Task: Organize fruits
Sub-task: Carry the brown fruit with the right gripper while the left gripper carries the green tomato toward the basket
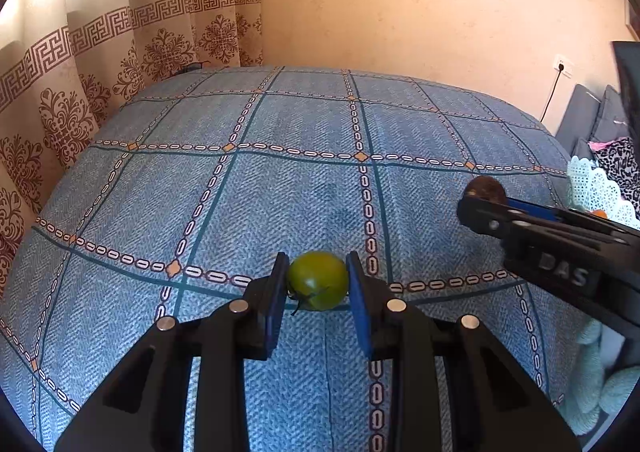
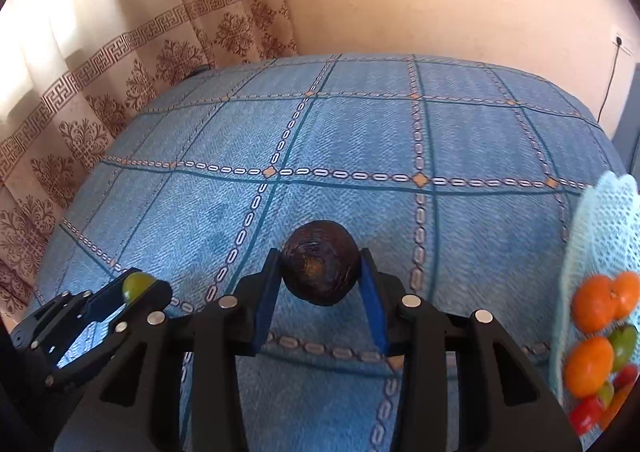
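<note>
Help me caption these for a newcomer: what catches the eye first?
Each gripper clamps a fruit above the blue checked cloth: the left gripper holds a green tomato, the right gripper a dark round fruit. At the right edge, oranges lie piled on pale lace.

A bed (image 2: 360, 140) covered with a blue herringbone spread, crossed by teal lines and chain-patterned bands, fills the middle of both views. At the right edge, a pale lace basket (image 2: 600, 220) of fruit sits on it.
</note>
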A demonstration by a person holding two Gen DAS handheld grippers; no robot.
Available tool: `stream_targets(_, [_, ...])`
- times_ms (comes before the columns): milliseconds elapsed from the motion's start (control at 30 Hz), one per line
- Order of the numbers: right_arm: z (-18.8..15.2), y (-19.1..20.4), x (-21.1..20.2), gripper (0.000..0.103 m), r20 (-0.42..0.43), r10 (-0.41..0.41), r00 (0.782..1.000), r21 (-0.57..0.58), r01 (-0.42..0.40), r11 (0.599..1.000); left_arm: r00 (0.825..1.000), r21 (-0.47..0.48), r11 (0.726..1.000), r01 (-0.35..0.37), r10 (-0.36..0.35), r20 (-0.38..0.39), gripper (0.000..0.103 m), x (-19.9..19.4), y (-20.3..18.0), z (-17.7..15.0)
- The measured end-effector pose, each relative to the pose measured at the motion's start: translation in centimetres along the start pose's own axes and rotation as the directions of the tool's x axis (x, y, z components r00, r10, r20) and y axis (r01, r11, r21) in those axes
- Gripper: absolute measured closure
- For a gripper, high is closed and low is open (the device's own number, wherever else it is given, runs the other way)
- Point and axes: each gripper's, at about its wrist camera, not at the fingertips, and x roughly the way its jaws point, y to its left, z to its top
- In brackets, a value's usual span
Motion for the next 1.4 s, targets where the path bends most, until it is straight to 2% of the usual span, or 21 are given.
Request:
stream_targets(633, [-3.6,-3.0,-10.0,0.063,0.140,-0.043,0.989,0.107,0.028,0.994,0.997,0.070,0.995,0.066,-0.069,0.039,0.074,-2.6,-3.2,-0.4])
stream_targets(1033, [-6.7,-9.1,-15.9,0.063,0.204,-0.143,0.968,0.243,0.092,0.966,0.991,0.133,0.984,0.116,-0.123,0.049,0.074,-5.2,-6.1,-0.4])
stream_targets(1400, [-8.9,-14.3,-19.3,0.063,0.232,-0.234,0.944,0.349,0.144,0.926,0.979,0.200,0.963,0.179,-0.194,0.057,0.073,-7.8,-9.9,0.2])
